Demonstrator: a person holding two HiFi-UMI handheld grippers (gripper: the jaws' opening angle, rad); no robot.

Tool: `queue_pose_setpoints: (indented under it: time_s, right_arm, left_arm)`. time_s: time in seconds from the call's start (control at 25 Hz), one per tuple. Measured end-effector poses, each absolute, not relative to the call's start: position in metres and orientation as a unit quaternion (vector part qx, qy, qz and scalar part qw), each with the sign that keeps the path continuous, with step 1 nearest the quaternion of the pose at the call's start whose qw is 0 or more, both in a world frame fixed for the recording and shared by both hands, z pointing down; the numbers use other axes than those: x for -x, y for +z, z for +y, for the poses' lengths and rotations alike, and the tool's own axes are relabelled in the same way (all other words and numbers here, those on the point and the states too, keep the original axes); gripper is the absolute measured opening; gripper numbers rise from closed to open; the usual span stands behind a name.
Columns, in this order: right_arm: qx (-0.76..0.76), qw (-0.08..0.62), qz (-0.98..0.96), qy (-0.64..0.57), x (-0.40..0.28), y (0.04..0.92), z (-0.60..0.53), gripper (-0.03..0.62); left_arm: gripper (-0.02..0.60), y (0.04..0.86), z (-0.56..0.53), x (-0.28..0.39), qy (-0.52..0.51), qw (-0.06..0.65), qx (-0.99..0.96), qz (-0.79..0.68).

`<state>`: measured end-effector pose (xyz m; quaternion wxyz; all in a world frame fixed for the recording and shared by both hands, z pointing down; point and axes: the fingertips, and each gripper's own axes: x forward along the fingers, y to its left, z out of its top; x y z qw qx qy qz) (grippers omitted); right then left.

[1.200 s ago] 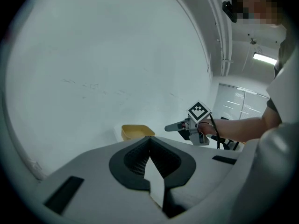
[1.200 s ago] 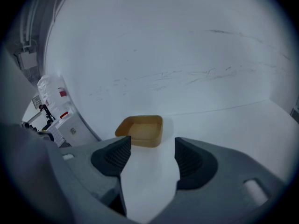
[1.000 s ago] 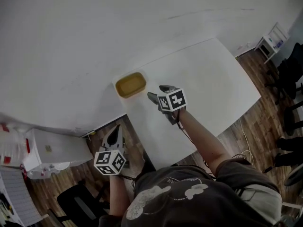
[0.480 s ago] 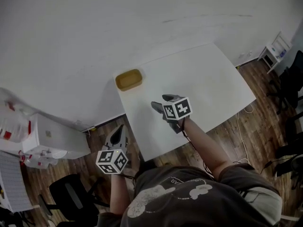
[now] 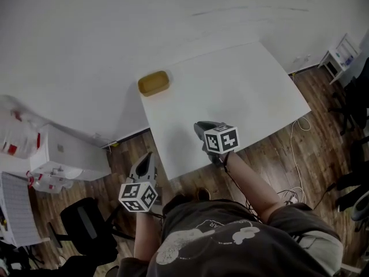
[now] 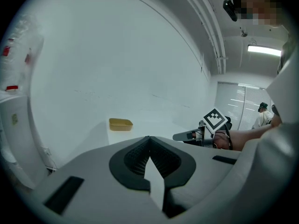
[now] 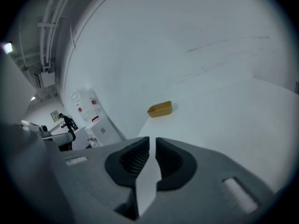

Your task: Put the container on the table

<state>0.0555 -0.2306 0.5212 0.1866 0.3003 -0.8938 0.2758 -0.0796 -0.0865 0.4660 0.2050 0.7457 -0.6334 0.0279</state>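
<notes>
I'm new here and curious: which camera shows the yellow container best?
The head view: it looks down into the open container at the far left corner of the table. Both gripper views show it only side-on, small and distant.

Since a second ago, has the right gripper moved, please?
Yes: the right gripper drew back from the yellow container toward the white table's near edge, its jaws just closing, empty.

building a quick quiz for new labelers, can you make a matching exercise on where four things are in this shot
Things: 1 yellow container; 2 left gripper; 3 white cabinet; 4 black chair
Places: A floor, lowest left in the head view; B far left corner of the table; C in the air off the table's near left edge; D against the wall, left of the table
Pairs: 1-B; 2-C; 3-D; 4-A
</notes>
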Motion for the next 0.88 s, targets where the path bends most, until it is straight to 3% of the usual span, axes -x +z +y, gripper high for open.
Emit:
queue_pose_setpoints:
  time_s: [0.08, 0.88]
  right_arm:
    - [-0.299, 0.188, -0.9, 0.257, -0.059, 0.518, -0.222, 0.0]
    - [-0.317, 0.215, -0.893, 0.237, -0.051, 0.516, -0.111, -0.002]
  left_arm:
    - [-0.003, 0.466, -0.083, 0.075, 0.032, 0.204, -0.749, -0.63]
    - [-0.003, 0.465, 0.025, 0.09, 0.015, 0.212, -0.755, -0.621]
